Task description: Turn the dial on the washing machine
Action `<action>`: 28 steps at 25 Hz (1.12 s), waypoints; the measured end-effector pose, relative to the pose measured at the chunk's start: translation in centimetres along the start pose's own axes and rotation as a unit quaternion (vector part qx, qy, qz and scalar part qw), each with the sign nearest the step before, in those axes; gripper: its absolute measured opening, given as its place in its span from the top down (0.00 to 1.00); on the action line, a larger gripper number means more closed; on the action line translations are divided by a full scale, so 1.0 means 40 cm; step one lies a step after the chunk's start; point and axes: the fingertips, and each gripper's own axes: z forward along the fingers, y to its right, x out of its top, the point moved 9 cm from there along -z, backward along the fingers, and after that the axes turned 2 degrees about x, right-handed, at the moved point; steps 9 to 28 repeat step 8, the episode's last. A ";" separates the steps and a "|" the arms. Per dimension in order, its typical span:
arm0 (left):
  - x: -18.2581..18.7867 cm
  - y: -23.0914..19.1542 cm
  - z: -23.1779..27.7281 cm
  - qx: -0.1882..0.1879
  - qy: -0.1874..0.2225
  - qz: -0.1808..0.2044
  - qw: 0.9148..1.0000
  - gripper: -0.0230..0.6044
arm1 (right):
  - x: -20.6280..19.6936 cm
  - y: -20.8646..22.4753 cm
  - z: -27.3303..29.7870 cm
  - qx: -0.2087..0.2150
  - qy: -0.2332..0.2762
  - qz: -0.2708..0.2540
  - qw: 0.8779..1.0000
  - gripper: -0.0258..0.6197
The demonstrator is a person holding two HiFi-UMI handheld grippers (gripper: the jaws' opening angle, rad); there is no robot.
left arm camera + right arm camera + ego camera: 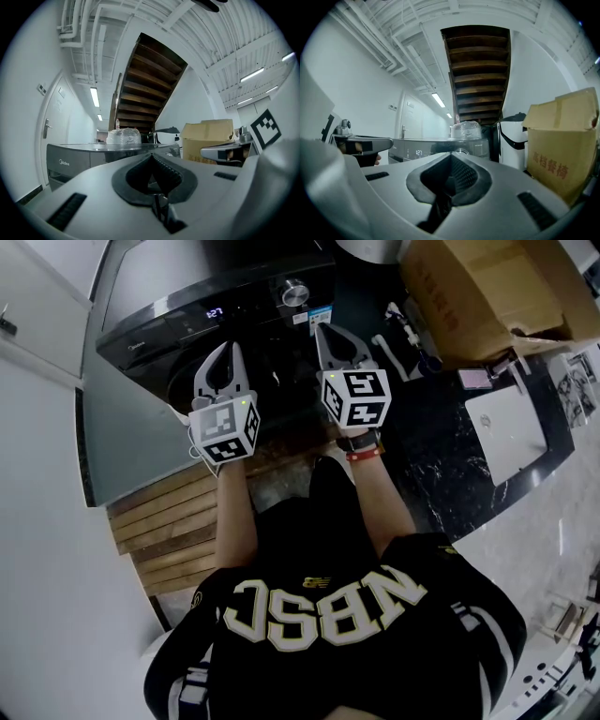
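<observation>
1. Left gripper (227,352): light grey shell with curved jaws. The cube (225,430) at its six o'clock carries black-and-white square markers and a small green light.
2. Right gripper (324,334): same grey shell, with its own marker cube (357,397) and green dot.
3. In the left gripper view, a dark ribbed lining (154,174) sits in the shell, with a black slot (65,211) at its eight o'clock.
4. Black shirt (328,559) with large white letters edged in gold and white-striped sleeves (192,681).
5. A red band (364,455) lies beside a black strap on the right wrist.

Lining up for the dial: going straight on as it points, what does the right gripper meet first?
Probably the washing machine's control panel, at or beside the dial; the shut right gripper aims there, but depth is unclear.
</observation>
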 end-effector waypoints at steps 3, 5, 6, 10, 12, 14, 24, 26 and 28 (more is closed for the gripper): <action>-0.008 0.001 0.013 0.002 -0.001 0.002 1.000 0.94 | -0.003 0.008 0.011 0.000 -0.002 -0.005 1.000 0.95; -0.013 0.000 0.026 0.003 -0.002 0.004 1.000 0.94 | -0.006 0.015 0.023 0.001 -0.001 -0.007 1.000 0.95; -0.016 -0.001 0.034 0.003 -0.002 0.005 1.000 0.94 | -0.009 0.019 0.031 0.001 -0.001 -0.007 1.000 0.95; -0.021 -0.003 0.050 0.003 -0.003 0.006 1.000 0.94 | -0.014 0.027 0.046 0.001 -0.003 -0.006 1.000 0.95; -0.021 -0.003 0.050 0.003 -0.003 0.006 1.000 0.94 | -0.014 0.027 0.046 0.001 -0.003 -0.006 1.000 0.95; -0.021 -0.003 0.050 0.003 -0.003 0.006 1.000 0.94 | -0.014 0.027 0.046 0.001 -0.003 -0.006 1.000 0.95; -0.021 -0.003 0.050 0.003 -0.003 0.006 1.000 0.94 | -0.014 0.027 0.046 0.001 -0.003 -0.006 1.000 0.95; -0.021 -0.003 0.050 0.003 -0.003 0.006 1.000 0.94 | -0.014 0.027 0.046 0.001 -0.003 -0.006 1.000 0.95; -0.021 -0.003 0.050 0.003 -0.003 0.006 1.000 0.94 | -0.014 0.027 0.046 0.001 -0.003 -0.006 1.000 0.95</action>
